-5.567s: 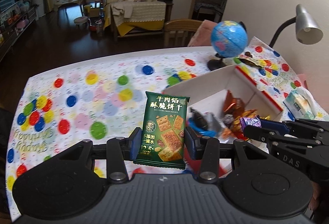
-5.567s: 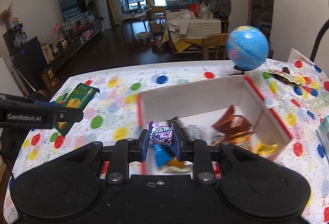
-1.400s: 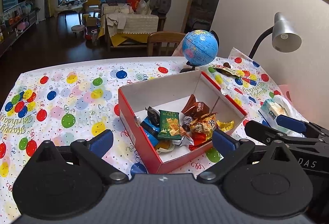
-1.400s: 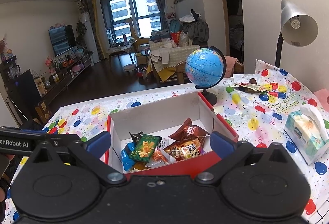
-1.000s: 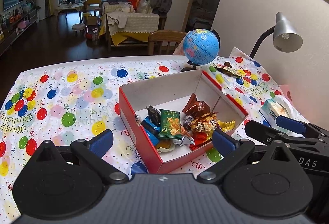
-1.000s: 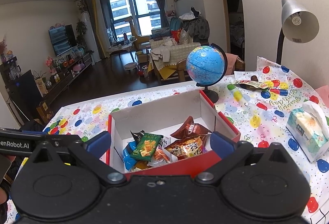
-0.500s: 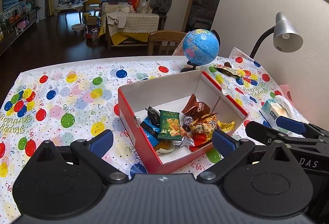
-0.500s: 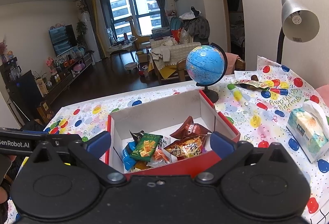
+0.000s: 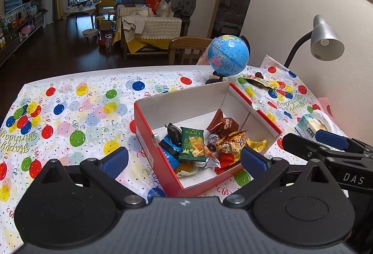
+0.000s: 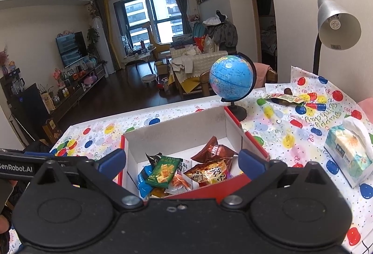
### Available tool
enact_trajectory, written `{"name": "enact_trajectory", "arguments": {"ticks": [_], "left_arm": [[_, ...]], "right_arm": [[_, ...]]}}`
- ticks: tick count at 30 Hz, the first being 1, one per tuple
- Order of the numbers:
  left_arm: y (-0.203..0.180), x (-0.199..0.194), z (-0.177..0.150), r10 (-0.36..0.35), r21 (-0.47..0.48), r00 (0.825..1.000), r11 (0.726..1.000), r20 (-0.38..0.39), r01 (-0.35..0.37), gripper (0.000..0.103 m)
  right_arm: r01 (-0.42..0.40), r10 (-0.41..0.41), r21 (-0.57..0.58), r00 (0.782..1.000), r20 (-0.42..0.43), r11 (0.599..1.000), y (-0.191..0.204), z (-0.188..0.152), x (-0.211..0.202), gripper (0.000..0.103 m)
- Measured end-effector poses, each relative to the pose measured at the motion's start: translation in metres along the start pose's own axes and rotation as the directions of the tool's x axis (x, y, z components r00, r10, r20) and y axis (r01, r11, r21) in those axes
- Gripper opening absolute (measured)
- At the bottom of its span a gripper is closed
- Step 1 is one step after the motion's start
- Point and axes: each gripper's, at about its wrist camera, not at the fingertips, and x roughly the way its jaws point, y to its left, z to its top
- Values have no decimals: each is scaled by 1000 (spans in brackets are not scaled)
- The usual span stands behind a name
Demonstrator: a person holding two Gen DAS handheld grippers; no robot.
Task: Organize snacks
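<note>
A red box with a white inside (image 9: 149, 135) (image 10: 177, 128) stands on the table and holds several snack packets. A green cracker packet (image 9: 192, 143) (image 10: 164, 171) lies on top of them, next to a brown packet (image 9: 225, 124) (image 10: 213, 151) and an orange one (image 10: 209, 171). My left gripper (image 9: 184, 159) is open and empty, held in front of the box. My right gripper (image 10: 180, 160) is open and empty, held in front of the box; its fingers (image 9: 326, 144) show at the right of the left wrist view.
The table has a balloon-print cloth (image 9: 70, 114). A blue globe (image 9: 228, 55) (image 10: 230, 78) stands behind the box. A flat wrapper (image 9: 256, 80) (image 10: 283, 98) lies near a grey desk lamp (image 9: 326, 44) (image 10: 338, 25). A tissue pack (image 10: 347, 151) lies at the right.
Since 5.6 s ago both grippers have let go of their packets; the green packet now lies in the box. Over the last second almost nothing has moved.
</note>
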Motion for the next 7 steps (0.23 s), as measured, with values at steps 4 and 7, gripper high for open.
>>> {"name": "enact_trajectory", "arguments": {"ticks": [4, 7], "left_arm": [[-1, 0, 0, 4, -7, 1000, 1000, -2, -4, 103], [-1, 0, 0, 3, -6, 1000, 1000, -2, -3, 103]], "right_arm": [[-3, 3, 0, 1000, 1, 1000, -1, 0, 0, 103], [-7, 7, 0, 1000, -3, 1000, -2, 0, 1, 103]]}}
